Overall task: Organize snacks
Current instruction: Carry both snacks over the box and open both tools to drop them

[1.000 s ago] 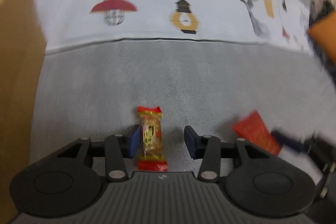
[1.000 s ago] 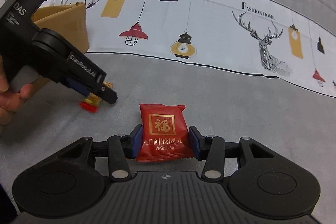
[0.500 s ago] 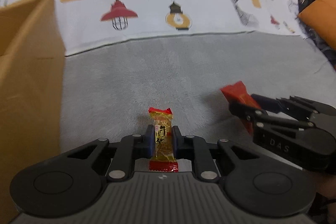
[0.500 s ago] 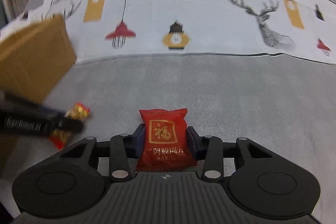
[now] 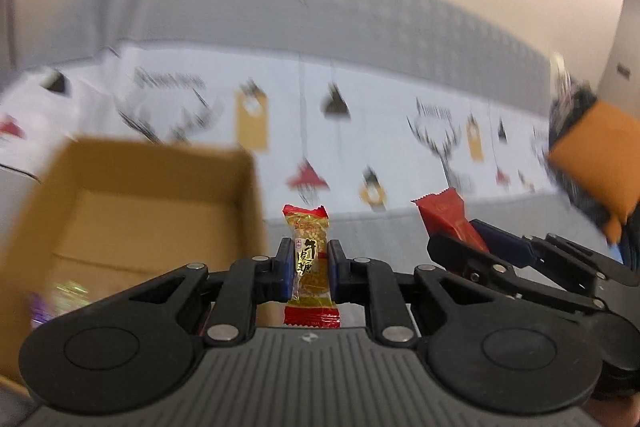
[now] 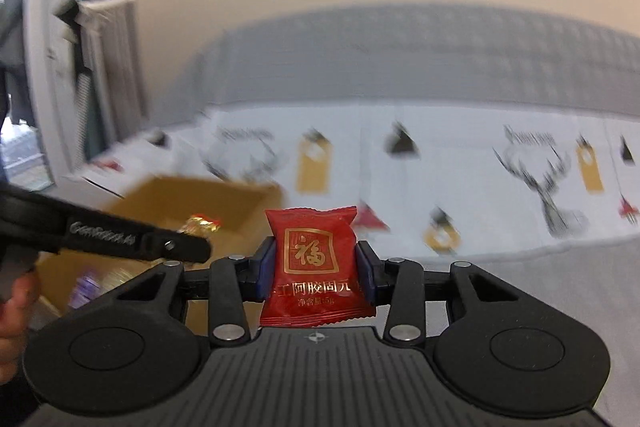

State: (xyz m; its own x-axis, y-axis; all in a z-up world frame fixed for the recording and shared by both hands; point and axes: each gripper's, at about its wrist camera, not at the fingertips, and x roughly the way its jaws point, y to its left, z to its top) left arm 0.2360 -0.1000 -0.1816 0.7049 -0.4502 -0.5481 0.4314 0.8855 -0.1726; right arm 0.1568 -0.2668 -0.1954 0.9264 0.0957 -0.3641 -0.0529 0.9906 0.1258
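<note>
The candy is clamped upright in the left gripper. The red packet is clamped in the right gripper. The open box is seen at left.

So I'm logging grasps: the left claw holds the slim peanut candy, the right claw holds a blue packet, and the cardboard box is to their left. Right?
Not quite: the right claw holds a red packet, not a blue one, as the right wrist view shows. The left claw does hold the slim peanut candy, and the cardboard box is to their left.
</note>
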